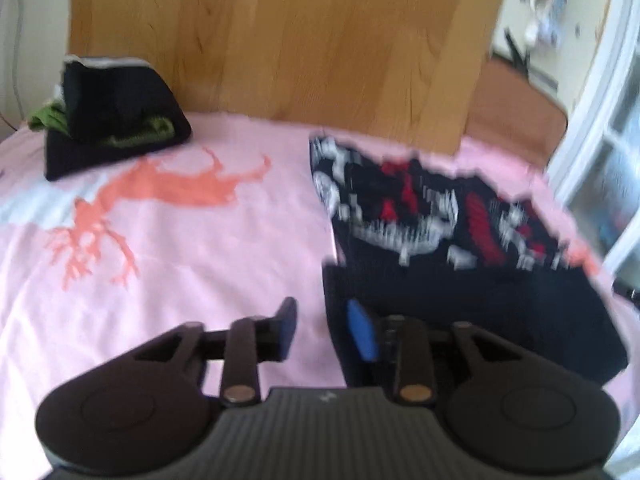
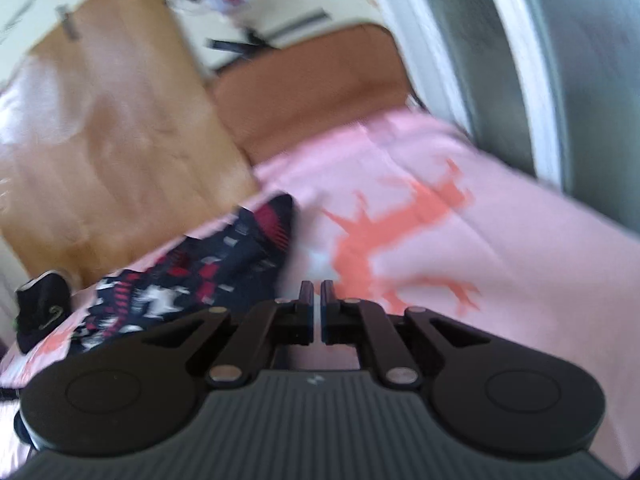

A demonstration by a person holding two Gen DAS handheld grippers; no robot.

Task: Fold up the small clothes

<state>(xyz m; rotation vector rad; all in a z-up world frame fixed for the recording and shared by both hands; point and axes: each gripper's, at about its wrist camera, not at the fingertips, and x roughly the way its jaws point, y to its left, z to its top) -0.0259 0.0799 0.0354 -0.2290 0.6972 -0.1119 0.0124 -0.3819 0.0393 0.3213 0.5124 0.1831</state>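
Item: patterned garment [image 1: 440,232], dark knit with white and red figures, being displayed on the pink bedcover [image 1: 200,280] toward its far right side, close under the wooden board [image 1: 280,40] at the bed's far edge. In the left wrist view a plain dark band along its near edge is being shown lying flat. It is being judged light, soft and limp, likely to sag and bunch when lifted. A pinch at a corner of the plain dark band is being suggested as the best hold.

Tool, left gripper [image 1: 328,328]: jaws are being kept narrowly apart. The right pad is being seen over the garment's near left corner and the left pad over bare cover. No pressing on cloth can be made out.

Tool, right gripper [image 2: 317,300]: jaws are being held all but closed, with only a slit between them and nothing in it, above bare cover just beside the garment.

Further item: folded dark pile [image 1: 116,120] with green showing, being kept at the cover's far left corner.

Limits: both views are being blurred. The garment's kind, its layers and its right end cannot be told, and its near edge is being partly hidden behind the left gripper.
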